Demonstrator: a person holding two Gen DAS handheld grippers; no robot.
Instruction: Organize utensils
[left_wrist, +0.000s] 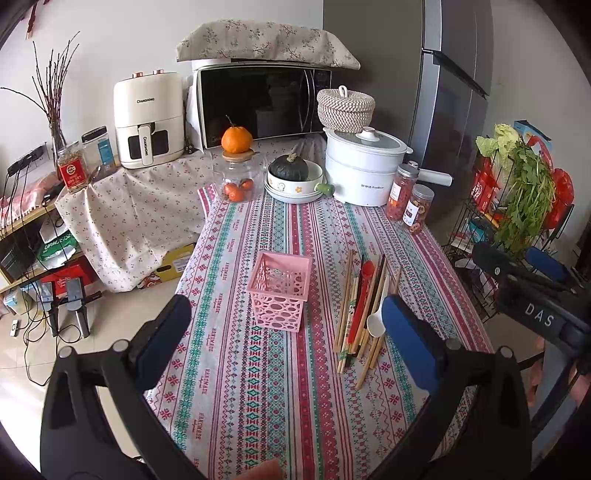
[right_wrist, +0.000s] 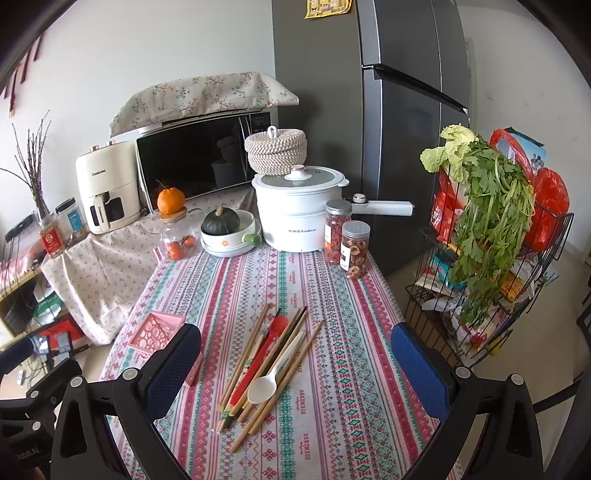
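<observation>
A pink perforated basket (left_wrist: 280, 291) stands upright and empty on the patterned tablecloth (left_wrist: 258, 387). To its right lies a pile of wooden chopsticks (left_wrist: 354, 314) with a red spoon (left_wrist: 365, 280) and a white spoon (left_wrist: 378, 321). My left gripper (left_wrist: 286, 339) is open and empty, hovering above the table in front of the basket. In the right wrist view the chopsticks (right_wrist: 258, 369), red spoon (right_wrist: 275, 328) and white spoon (right_wrist: 264, 387) lie between the open fingers of my right gripper (right_wrist: 295, 369), which is empty above them. The basket (right_wrist: 159, 332) sits at its left.
At the table's back stand a glass jar with oranges (left_wrist: 238, 177), a bowl with a squash (left_wrist: 293, 177), a white pot (left_wrist: 364, 170) and two snack jars (left_wrist: 410, 195). A wire rack with greens (right_wrist: 487, 258) stands right of the table. Microwave (left_wrist: 258, 103) and fridge (right_wrist: 388, 129) behind.
</observation>
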